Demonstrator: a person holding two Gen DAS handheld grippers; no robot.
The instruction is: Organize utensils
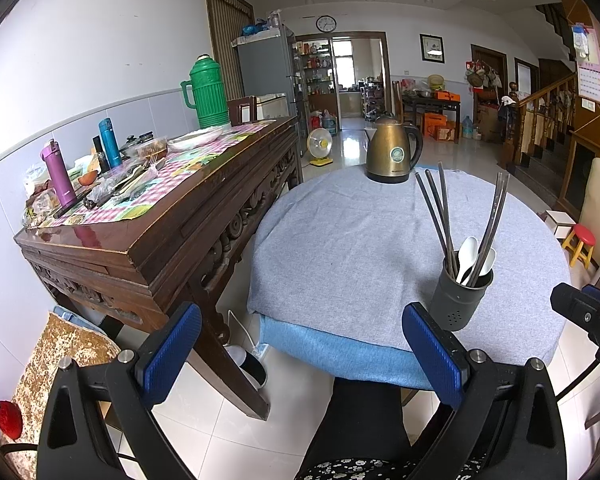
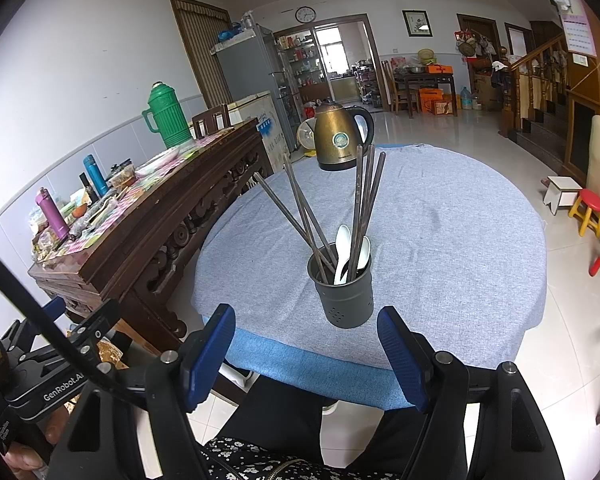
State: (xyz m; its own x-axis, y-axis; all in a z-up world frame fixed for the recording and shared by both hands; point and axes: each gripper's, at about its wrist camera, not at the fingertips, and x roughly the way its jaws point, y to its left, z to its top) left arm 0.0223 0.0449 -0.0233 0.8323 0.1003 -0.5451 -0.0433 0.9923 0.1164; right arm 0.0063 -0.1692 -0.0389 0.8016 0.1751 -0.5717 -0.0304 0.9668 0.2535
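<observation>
A dark grey utensil holder (image 2: 345, 294) stands near the front edge of the round table (image 2: 440, 240) with its grey cloth. It holds several dark chopsticks (image 2: 360, 204) and white spoons (image 2: 342, 248). It also shows in the left wrist view (image 1: 458, 300), with chopsticks (image 1: 440, 212) and spoons (image 1: 469, 256). My right gripper (image 2: 306, 340) is open and empty, held back from the table edge just in front of the holder. My left gripper (image 1: 302, 336) is open and empty, to the left of the holder, off the table edge.
A brass kettle (image 2: 340, 140) stands at the table's far side. A carved wooden sideboard (image 1: 160, 216) with flasks, a green thermos (image 1: 206, 92) and clutter stands left. A red stool (image 2: 588, 212) is on the floor at right. My legs are below.
</observation>
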